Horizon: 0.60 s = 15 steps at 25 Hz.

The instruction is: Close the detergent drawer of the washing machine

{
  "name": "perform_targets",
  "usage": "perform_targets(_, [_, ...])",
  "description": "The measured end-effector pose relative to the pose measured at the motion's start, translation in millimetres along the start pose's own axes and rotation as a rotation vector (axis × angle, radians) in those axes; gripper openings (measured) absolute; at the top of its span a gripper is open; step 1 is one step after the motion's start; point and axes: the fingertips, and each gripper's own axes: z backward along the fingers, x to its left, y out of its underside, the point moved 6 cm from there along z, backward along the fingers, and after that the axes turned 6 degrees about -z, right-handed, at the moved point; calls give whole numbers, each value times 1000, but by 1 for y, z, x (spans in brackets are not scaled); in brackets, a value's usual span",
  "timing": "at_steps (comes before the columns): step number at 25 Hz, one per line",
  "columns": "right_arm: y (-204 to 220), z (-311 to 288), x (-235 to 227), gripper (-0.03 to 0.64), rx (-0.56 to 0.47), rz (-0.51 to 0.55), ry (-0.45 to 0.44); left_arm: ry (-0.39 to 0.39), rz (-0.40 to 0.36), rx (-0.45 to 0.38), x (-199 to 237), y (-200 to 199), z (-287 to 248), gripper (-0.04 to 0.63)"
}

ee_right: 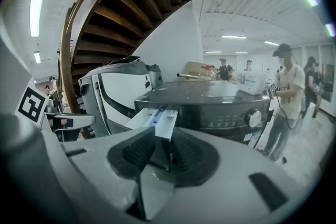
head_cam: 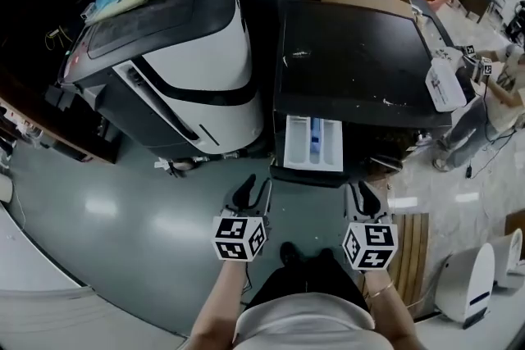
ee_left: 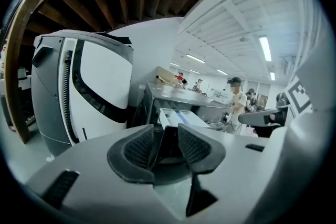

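We've done nothing yet: detergent drawer (head_cam: 312, 143) sticks out ahead of left tongs (head_cam: 254, 187) and right tongs (head_cam: 362, 194), both parted, empty.

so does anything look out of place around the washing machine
Yes: the white detergent drawer is pulled well out of the front of the dark washing machine, so its compartments lie exposed. The machine's top also carries a few pale specks or scuffs. Nothing looks spilled.
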Motion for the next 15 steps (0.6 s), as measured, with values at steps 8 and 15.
perform_targets(8, [21, 3, -9, 89, 30, -27, 30, 6, -23, 34, -1, 10, -8, 127])
perform_targets(15, [30, -5, -10, 89, 62, -56, 18, 18, -43, 62, -3, 18, -13, 127])
